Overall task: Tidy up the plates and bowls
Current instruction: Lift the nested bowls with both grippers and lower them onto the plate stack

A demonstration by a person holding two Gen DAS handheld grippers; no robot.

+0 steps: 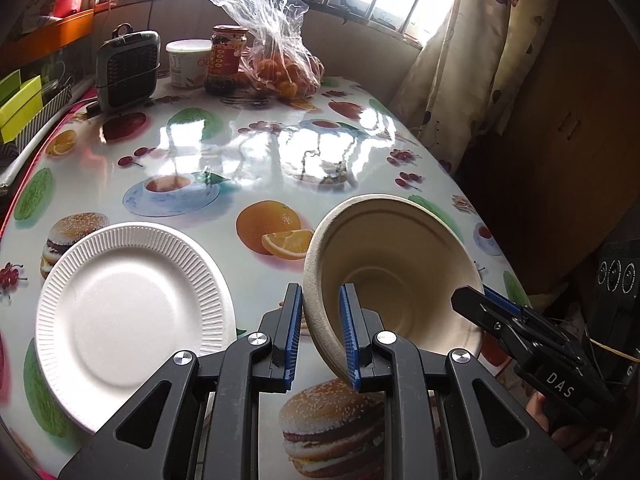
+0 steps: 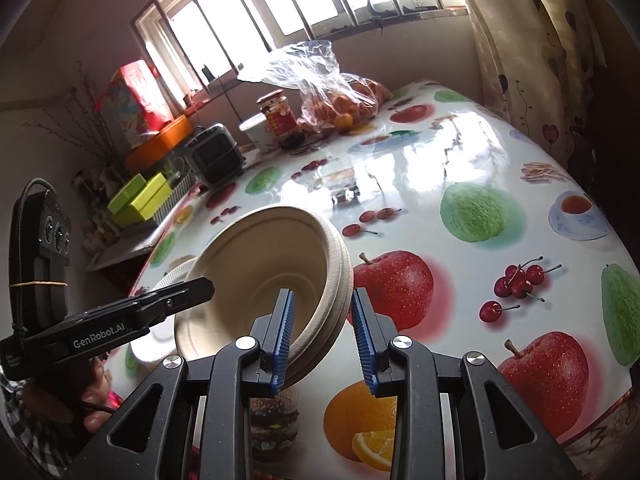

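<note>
The bowl [image 1: 396,272] is held tilted above the table [image 1: 248,152], its rim clamped by the left gripper [image 1: 320,336]. The right gripper [image 2: 322,336] straddles the opposite rim, jaws apart. The plate [image 1: 132,312] lies alongside. Stacking is judged not yet done.

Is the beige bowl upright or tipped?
Tipped: the beige bowl is off the table, its opening facing sideways, rim between the left gripper pads.
</note>
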